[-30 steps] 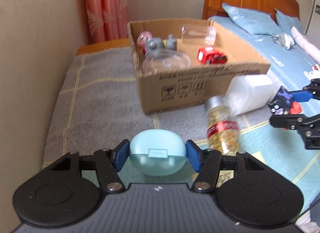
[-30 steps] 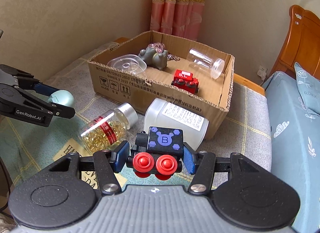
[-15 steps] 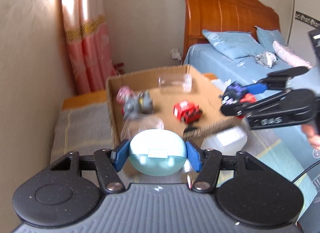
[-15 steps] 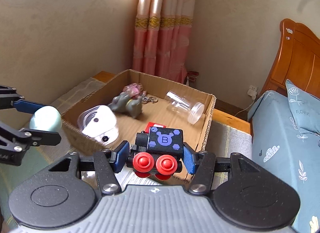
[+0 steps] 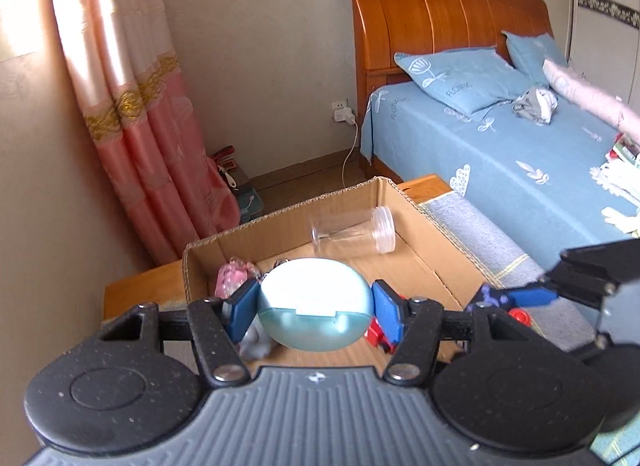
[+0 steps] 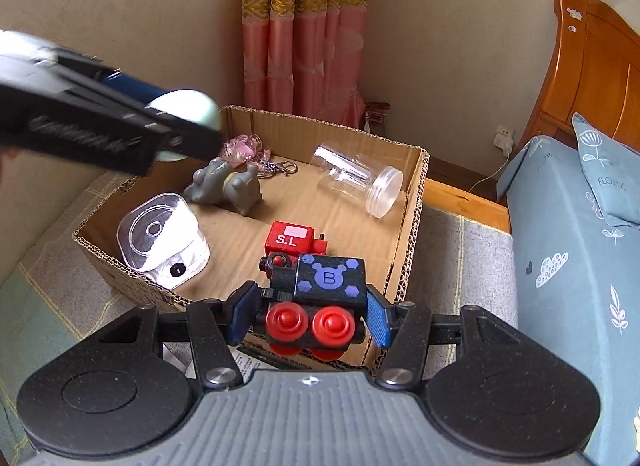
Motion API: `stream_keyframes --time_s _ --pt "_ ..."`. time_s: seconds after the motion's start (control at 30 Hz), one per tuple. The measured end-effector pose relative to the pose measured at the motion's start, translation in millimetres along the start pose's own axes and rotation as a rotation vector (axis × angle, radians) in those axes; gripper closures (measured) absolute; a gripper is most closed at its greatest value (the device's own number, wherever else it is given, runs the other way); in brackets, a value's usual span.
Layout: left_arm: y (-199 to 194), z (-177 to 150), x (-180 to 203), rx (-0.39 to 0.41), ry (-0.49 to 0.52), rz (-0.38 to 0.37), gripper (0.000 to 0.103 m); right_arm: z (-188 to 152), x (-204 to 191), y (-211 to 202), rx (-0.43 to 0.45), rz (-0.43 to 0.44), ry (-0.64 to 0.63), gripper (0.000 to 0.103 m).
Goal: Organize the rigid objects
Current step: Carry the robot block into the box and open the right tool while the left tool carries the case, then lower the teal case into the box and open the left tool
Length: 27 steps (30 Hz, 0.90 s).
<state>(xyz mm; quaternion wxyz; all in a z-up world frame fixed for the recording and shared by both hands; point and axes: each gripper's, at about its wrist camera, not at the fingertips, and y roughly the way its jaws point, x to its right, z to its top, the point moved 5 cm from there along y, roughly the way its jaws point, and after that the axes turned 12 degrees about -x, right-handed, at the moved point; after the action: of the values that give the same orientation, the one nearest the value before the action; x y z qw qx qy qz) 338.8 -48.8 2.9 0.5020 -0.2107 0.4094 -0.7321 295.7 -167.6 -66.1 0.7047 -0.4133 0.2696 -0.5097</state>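
The right gripper (image 6: 306, 316) is clamped on a black toy locomotive with red wheels and a purple "B" roof (image 6: 320, 298), wheels towards the camera, its long axis running away over the near wall of the open brown cardboard box (image 6: 404, 262); the left gripper (image 5: 314, 306) is closed on a pale mint egg-shaped plastic case (image 5: 314, 302), long axis crosswise between the blue pads, held above the box; inside the box, nearest, stands a clear-lidded white plastic container (image 6: 164, 242) at the left corner and a red toy wagon marked "S.L" (image 6: 292, 240) just beyond the locomotive; farther in lies a grey animal figurine (image 6: 226, 185); behind it a pink transparent keychain charm (image 6: 242, 147); at the far right a clear plastic jar with a screw lid (image 6: 358, 177) lies on its side, lid towards the right wall; the box rests on a grey checked cloth (image 6: 460, 250); beyond are a pink curtain (image 6: 304, 45), a beige wall, and a blue-sheeted bed with a wooden headboard (image 5: 444, 21).
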Motion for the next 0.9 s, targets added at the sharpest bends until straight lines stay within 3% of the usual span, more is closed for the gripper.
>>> stream_keyframes --time_s 0.03,0.1,0.23,0.37,0.83,0.9 --pt "5.3 5.6 1.6 -0.007 0.004 0.000 0.043 0.1 1.2 -0.4 0.003 -0.001 0.006 0.040" --pt "13.7 12.7 5.4 -0.020 0.009 -0.005 0.043 0.4 4.0 -2.6 0.015 0.009 0.020 0.022" --pt "29.4 24.0 10.7 -0.039 0.013 -0.013 0.043 -1.5 8.9 -10.4 0.036 0.019 0.033 0.017" --pt "43.8 29.8 13.8 -0.060 0.017 -0.016 0.043 -5.6 15.6 -19.5 0.059 0.024 0.050 0.004" --pt "81.5 39.1 21.9 -0.124 0.016 -0.013 0.042 -11.1 21.1 -43.2 0.112 0.022 0.050 0.000" --pt "83.4 38.2 20.4 -0.124 0.004 -0.009 0.038 -11.9 21.5 -43.6 0.112 0.021 0.049 0.000"
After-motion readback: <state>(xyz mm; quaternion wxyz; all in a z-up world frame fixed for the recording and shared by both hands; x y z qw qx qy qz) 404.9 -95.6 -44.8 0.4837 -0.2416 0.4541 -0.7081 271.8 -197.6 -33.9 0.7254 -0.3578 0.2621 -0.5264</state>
